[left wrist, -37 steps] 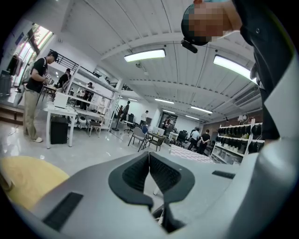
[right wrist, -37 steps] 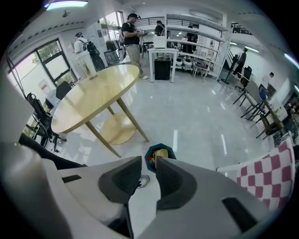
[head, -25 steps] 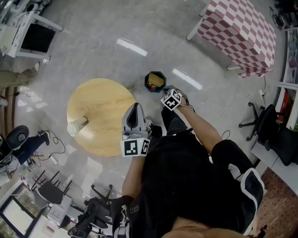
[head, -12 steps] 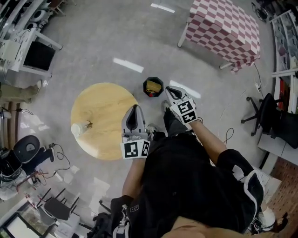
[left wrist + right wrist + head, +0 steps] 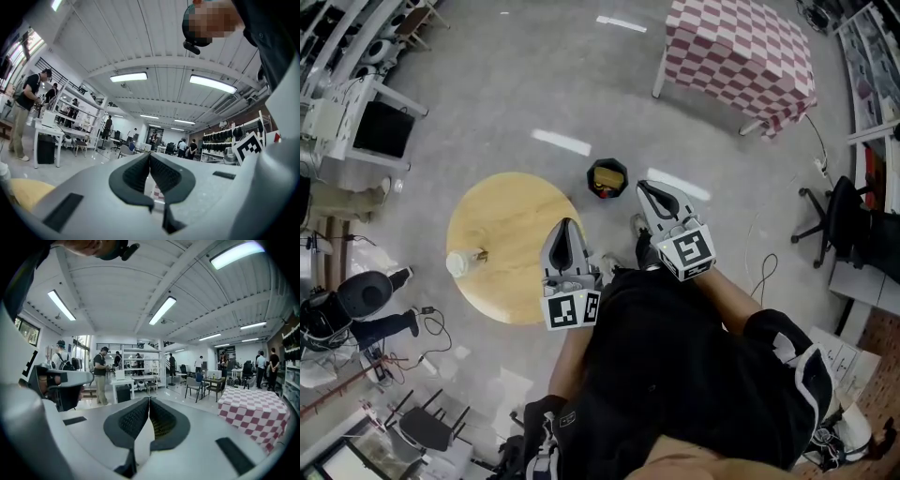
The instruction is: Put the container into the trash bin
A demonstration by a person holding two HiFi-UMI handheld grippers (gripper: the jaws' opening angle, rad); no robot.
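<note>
Head view, from your left: a small pale bottle [image 5: 459, 262] stands at the left edge of the round light-wood table [image 5: 511, 239]. Your left gripper [image 5: 567, 225] hangs over the table's right side, its jaws pressed together on nothing. On the floor just beyond the table is the black octagonal trash bin [image 5: 592, 178], with the yellow container [image 5: 607, 173] lying inside it. Your right gripper [image 5: 645, 186], just right of the bin, is likewise closed and empty. A red-and-white checked tablecloth [image 5: 736, 56] shows far right.
</note>
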